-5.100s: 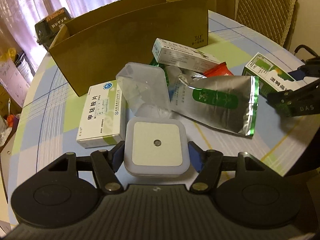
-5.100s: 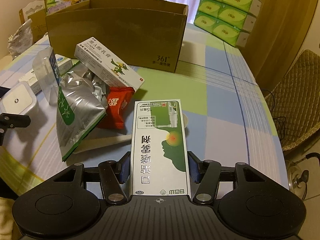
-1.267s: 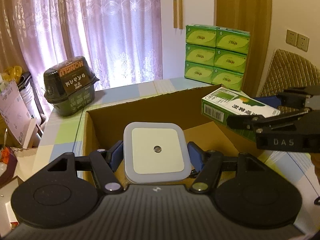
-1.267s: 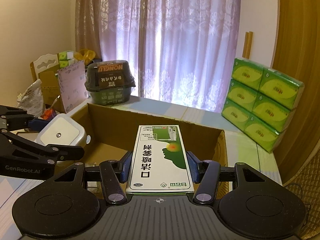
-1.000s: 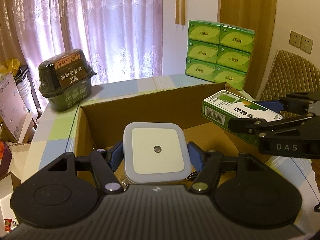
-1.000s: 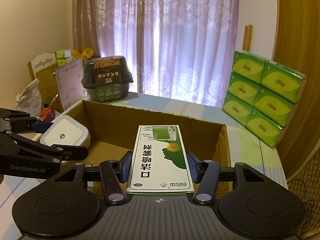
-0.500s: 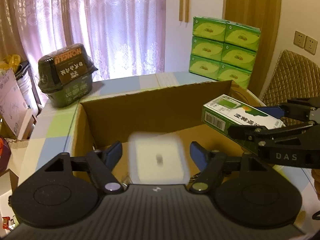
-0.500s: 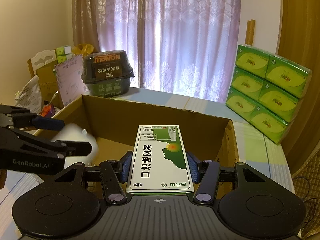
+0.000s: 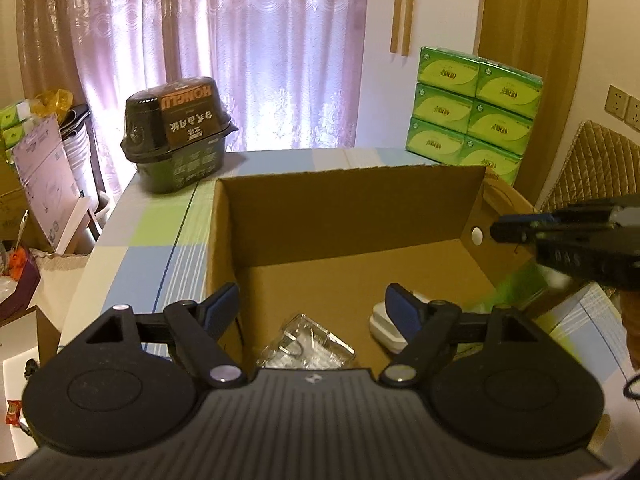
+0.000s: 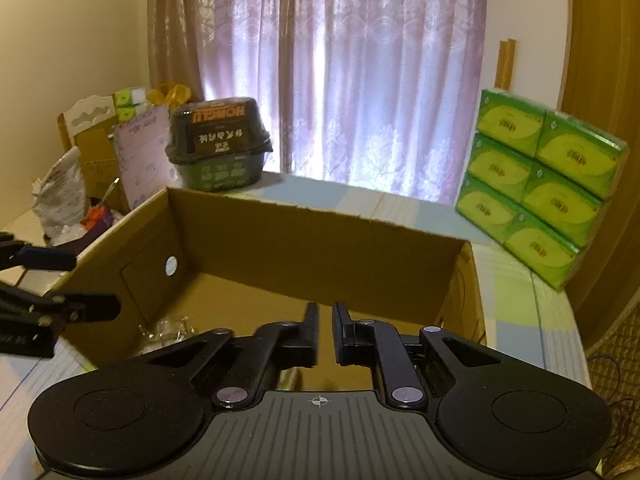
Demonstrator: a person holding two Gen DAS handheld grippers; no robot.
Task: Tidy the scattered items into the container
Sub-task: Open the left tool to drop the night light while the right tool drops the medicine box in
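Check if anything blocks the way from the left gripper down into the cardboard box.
Nothing visible does. The left gripper is open and empty above the near edge of the cardboard box, whose top is open. On the box floor below lie only a clear plastic case and a white night light.

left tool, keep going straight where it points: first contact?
Likely the cardboard box's far inner wall. The left tool is open and empty, aimed over the box floor above the clear plastic case. Depth is hard to judge through the fisheye.

Cardboard box (image 9: 348,208) top open; clear plastic case (image 9: 306,346), white device (image 9: 384,322) on floor.
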